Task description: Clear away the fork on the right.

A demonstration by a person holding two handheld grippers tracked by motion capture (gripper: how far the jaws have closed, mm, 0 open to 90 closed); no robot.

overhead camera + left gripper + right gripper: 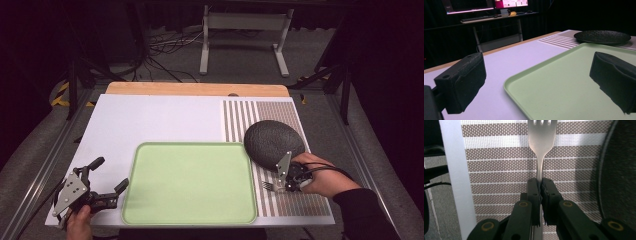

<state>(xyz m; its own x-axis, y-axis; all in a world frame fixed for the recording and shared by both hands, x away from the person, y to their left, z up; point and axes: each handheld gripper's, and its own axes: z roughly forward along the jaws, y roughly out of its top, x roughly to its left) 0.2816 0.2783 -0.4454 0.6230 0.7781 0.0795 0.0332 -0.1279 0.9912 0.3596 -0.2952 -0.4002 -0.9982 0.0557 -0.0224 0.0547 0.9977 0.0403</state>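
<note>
High view: the right gripper (pixel 281 187) pinches a silver metal fork (pixel 268 185) over the striped woven placemat (pixel 295 202), just beside the round black textured plate (pixel 273 143).

Left gripper view: the left gripper (pixel 536 82) has its jaws wide apart, straddling the pale green plastic tray (pixel 564 82) edge.

Right gripper view: jaws clamp the fork's handle.

In the right gripper view the fork (pixel 541 143) has its tine tips cut off at the 12 o'clock edge, and its handle is hidden below the pinch point by the right gripper (pixel 540 185), whose body runs off at 6 o'clock. The plate (pixel 621 177) is cut by the 3 o'clock edge. In the high view the fork (pixel 268 186) is too small to tell tines from neck, and the plate's (pixel 272 142) 5 o'clock rim is hidden behind the gripper's grey plate. In the left gripper view the tray (pixel 564 82) runs off at 6 and 3 o'clock; one jaw covers part of it. The monitors (pixel 486 5) are cut at 12 o'clock, their screens unreadable.
</note>
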